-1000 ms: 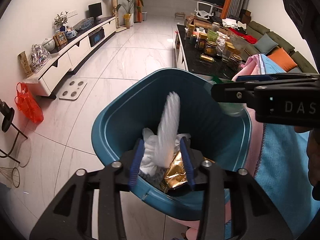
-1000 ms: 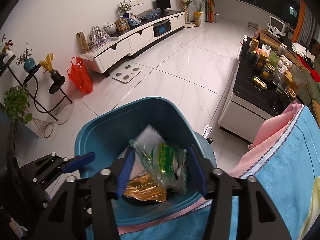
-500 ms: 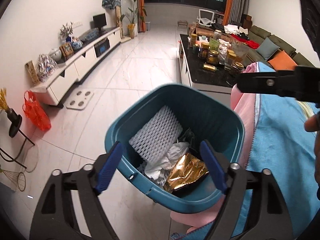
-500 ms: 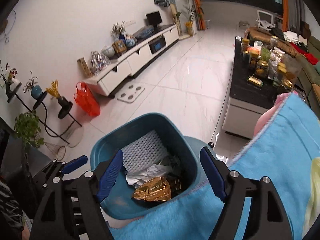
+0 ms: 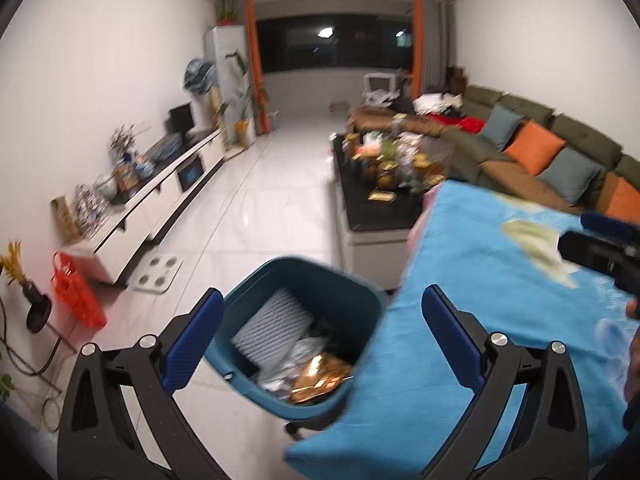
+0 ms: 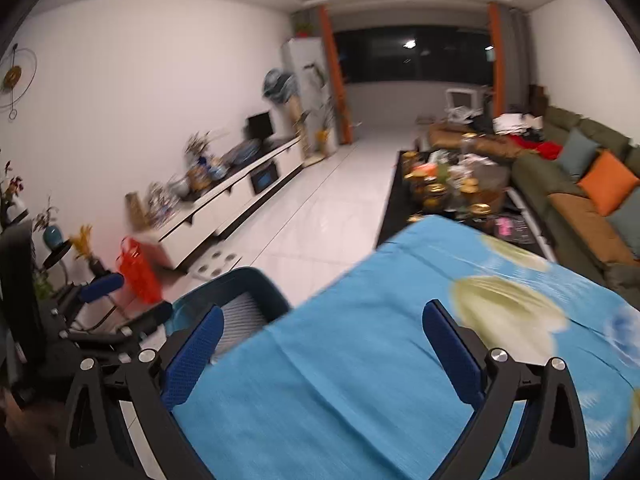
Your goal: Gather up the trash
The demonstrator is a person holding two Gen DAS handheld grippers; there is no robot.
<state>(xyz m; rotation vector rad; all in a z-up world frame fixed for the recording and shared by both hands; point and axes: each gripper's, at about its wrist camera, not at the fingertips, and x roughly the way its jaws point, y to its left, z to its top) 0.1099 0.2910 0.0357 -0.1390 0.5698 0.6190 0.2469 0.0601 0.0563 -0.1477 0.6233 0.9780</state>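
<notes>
Both tongs gape wide and carry nothing: the left tongs (image 5: 322, 338) hang directly above the teal bin (image 5: 298, 338), holding white foam, tissue and a gold wrapper; the right tongs (image 6: 320, 354) hover over the blue-covered bench (image 6: 400, 360), bin lower left.

- One teal bin (image 5: 248, 380)
- One white foam sheet (image 5: 272, 330) in it
- One gold wrapper (image 5: 320, 372) in it
- Two grippers: left (image 5: 322, 344), right (image 6: 322, 350)
- One blue cloth (image 6: 360, 380)
- One red bag (image 5: 78, 294)
- Three orange cushions: (image 5: 534, 150), (image 5: 622, 202), (image 6: 608, 186)
- One scale (image 5: 158, 274) with four round pads
</notes>
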